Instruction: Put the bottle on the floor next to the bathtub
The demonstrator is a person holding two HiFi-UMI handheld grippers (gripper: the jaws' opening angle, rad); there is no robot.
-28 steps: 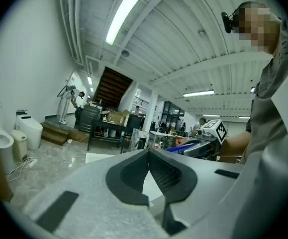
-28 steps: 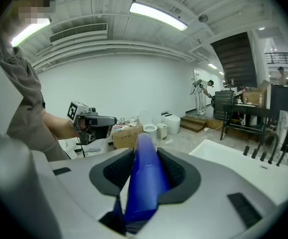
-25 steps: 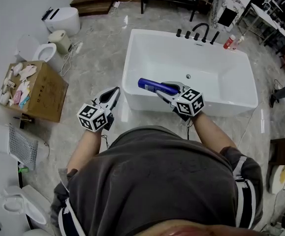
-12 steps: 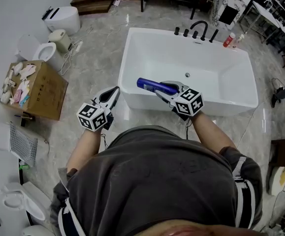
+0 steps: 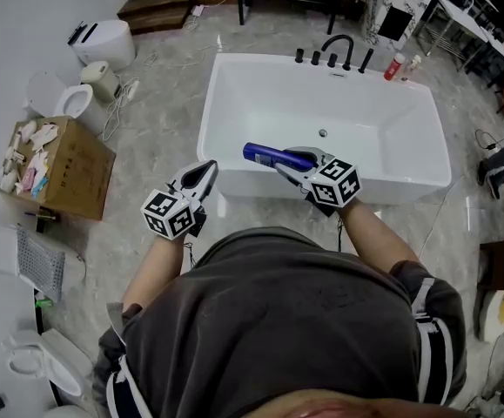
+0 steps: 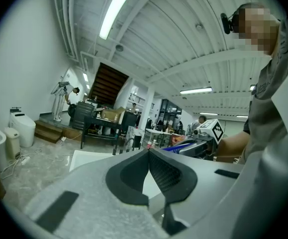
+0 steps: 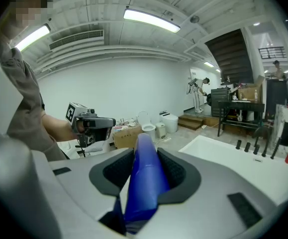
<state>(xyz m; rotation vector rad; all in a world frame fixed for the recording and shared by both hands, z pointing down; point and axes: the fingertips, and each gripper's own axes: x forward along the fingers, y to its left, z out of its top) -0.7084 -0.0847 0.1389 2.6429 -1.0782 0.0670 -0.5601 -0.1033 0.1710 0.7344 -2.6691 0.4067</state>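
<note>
Bottle (image 5: 265,154) in R gripper (image 5: 293,161) jaws, over bathtub (image 5: 260,58)

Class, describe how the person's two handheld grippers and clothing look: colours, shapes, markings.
Both the left gripper and right gripper have light grey beak-like jaws lined with black ribbed pads. Each carries a cube with black-and-white square markers. The person wears a dark grey short-sleeved shirt with white stripes.

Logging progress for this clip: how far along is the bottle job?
Done: the blue bottle is clamped in the right gripper. In hand: it is held above the bathtub, over its near edge. Remaining: set it on the floor alongside. The left gripper is shut, empty.
</note>
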